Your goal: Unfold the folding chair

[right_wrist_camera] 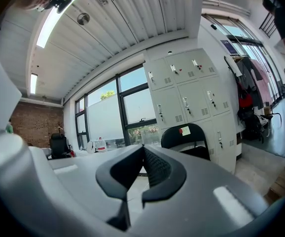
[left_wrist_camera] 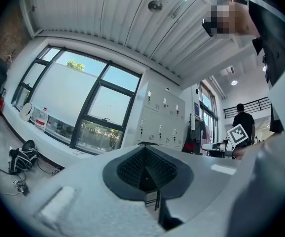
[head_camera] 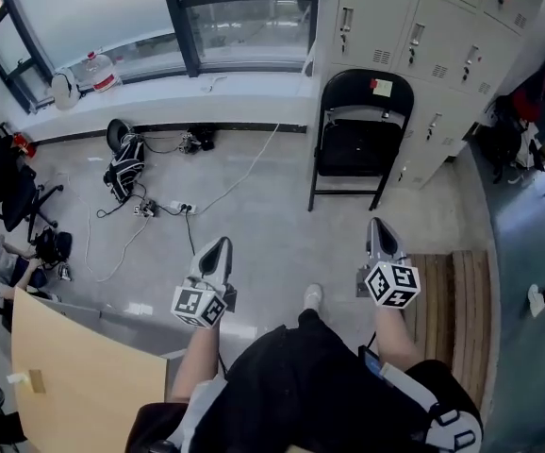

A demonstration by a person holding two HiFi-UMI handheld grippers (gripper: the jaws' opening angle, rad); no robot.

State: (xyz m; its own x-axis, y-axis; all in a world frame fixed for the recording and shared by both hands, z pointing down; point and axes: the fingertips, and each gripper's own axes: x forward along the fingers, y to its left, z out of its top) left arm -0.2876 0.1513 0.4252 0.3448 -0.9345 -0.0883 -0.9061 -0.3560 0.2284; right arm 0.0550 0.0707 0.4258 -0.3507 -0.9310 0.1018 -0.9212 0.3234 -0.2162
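A black folding chair with a yellow note on its backrest stands on the floor against the grey lockers. It also shows in the right gripper view, beyond the jaws. Both grippers are held out level toward it, well short of it. My left gripper is shut with nothing in it, its ribbed pads together. My right gripper is also shut and empty. In the left gripper view the jaws hide nearly all of the chair; only a leg shows below them.
Cables and a power strip and a black bag lie on the floor under the window sill. A slatted wooden platform is at the right, a tan tabletop at lower left, an office chair at far left. Someone's shoe shows at the right edge.
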